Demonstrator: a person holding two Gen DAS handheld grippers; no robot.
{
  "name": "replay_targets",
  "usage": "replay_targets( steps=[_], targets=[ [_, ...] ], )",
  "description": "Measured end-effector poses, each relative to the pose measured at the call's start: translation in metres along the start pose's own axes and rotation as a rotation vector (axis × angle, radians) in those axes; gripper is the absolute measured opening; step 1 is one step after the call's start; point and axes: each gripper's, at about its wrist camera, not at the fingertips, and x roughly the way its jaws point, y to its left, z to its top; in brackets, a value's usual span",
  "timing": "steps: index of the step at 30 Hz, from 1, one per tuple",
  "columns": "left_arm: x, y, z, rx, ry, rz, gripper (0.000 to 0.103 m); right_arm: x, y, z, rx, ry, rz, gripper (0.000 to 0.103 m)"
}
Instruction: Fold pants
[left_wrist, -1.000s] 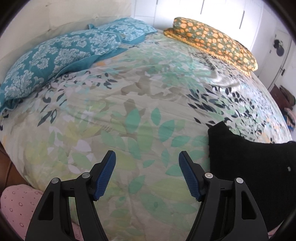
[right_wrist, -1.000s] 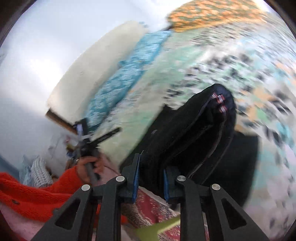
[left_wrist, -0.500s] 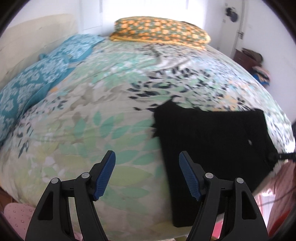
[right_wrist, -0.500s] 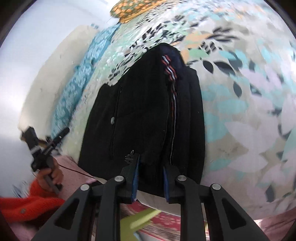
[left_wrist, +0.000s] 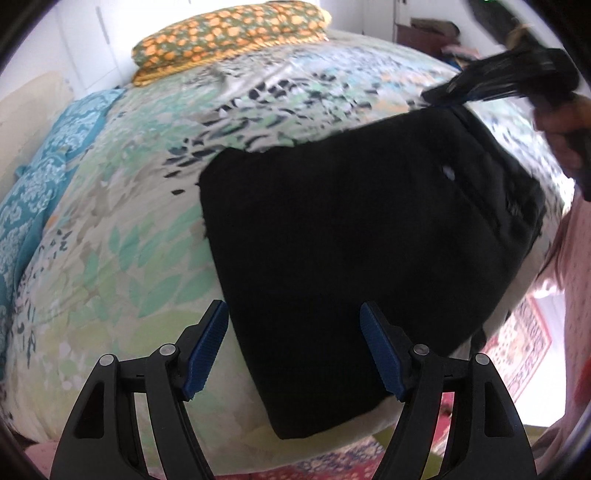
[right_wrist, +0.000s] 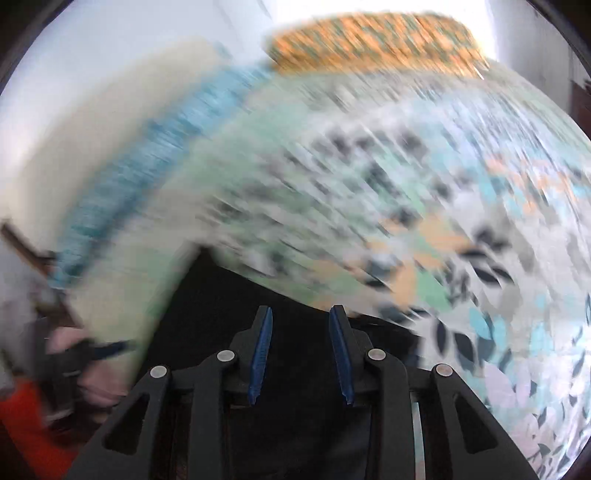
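Pants (left_wrist: 362, 236): black, folded into a compact block on the bed (left_wrist: 122, 266), near its edge. In the left wrist view the block fills centre to 3 o'clock.

Placement reason: judged to lie near the bed edge so that both hands reach it without stretching.

Long axis: in the left wrist view it runs from 7 o'clock to 1 o'clock. The near corner points toward the rug (left_wrist: 517, 343) below; the far corner points toward the right claw.

Surface detail: a small pale spot, possibly a button, toward 2 o'clock; a seam runs beside the right-hand edge.

Left claw (left_wrist: 295, 352): wide open, holding nothing. It hovers above the near corner; one blue pad is over the bedspread, the other over black cloth. Judged to be lined up to straddle that edge for the next fold.

Right claw (right_wrist: 301, 356): jaws narrowly apart and closing. Black cloth lies behind and below them; contact with the pads is not visible, so no grip is counted. View heavily blurred. From the left wrist view, this claw (left_wrist: 439, 96) sits at the far corner, 1 o'clock.

Pillows: orange pillow (left_wrist: 229, 33) at 12 o'clock, blue pillow (left_wrist: 40, 177) at 9 o'clock, both well apart from the pants.

Progress: judged late; the block looks close to final.
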Motion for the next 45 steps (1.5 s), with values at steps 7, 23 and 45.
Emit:
replay_targets(
  steps=[7, 23, 45],
  targets=[
    [-0.002, 0.004, 0.000, -0.028, 0.017, -0.040, 0.079, -0.034, 0.013, -0.006, -0.010, -0.077, 0.006, 0.026],
    [-0.003, 0.008, 0.004, -0.110, 0.053, -0.045, 0.087, -0.058, 0.057, -0.123, -0.177, 0.063, -0.026, 0.029],
    [0.003, 0.006, 0.001, -0.115, 0.074, -0.039, 0.092, -0.049, 0.070, -0.146, -0.224, 0.150, -0.071, 0.030]
  ],
)
